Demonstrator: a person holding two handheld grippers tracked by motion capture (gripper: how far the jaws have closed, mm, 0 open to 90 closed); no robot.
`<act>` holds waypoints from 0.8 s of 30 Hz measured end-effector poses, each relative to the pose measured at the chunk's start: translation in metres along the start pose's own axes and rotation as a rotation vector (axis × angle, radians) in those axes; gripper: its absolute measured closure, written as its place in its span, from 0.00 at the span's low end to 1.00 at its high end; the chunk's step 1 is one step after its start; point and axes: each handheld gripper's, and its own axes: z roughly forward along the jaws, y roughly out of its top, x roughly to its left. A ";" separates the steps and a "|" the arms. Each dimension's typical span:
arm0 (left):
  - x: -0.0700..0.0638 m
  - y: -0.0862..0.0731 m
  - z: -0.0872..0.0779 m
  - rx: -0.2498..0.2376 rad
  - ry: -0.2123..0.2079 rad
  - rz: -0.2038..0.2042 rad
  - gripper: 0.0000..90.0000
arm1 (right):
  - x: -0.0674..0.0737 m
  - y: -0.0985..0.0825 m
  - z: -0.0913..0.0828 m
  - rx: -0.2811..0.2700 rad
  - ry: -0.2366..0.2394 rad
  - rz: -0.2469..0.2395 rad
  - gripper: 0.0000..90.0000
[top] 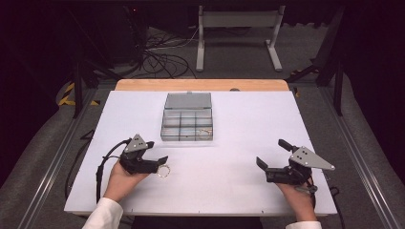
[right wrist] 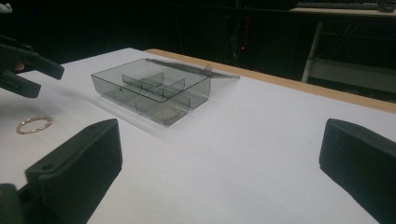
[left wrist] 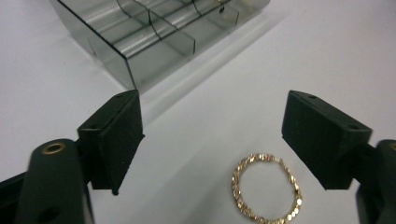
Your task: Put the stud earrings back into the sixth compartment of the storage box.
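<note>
Blurring the box (left wrist: pixel 159 37), bracelet (left wrist: pixel 267 189) stays sharp.

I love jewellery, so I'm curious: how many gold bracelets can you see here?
2. One gold chain bracelet lies on the white table beside the left gripper. Another sits in the front right compartment of the clear organizer box. Others may be hidden behind the dividers.

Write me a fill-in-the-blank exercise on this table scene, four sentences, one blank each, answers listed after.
1. The gold bracelet lies on the white table in front of the ____ gripper.
2. The clear box has its lid ____.
3. The jaws of the right gripper are ____.
4. A second gold piece lies ____ the box.

Missing words: left; open; open; inside
</note>
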 end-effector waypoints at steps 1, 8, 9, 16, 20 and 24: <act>0.001 -0.002 0.000 0.014 0.004 0.012 0.26 | 0.000 0.000 0.000 0.000 0.001 0.002 0.00; 0.001 -0.011 0.005 0.095 -0.049 0.021 0.42 | 0.000 0.000 0.000 0.000 -0.001 -0.001 0.00; 0.000 -0.011 0.006 0.103 -0.057 0.025 0.45 | 0.000 0.000 0.000 0.002 -0.002 0.000 0.00; -0.003 -0.015 0.013 0.152 -0.052 0.071 0.64 | 0.001 0.000 -0.001 0.000 0.000 -0.003 0.00; -0.004 -0.016 0.013 0.145 -0.040 0.088 0.70 | 0.001 0.001 -0.001 -0.005 0.001 -0.002 0.00; -0.008 -0.017 0.013 0.141 -0.040 0.106 0.76 | 0.002 0.001 0.000 -0.004 0.003 -0.004 0.00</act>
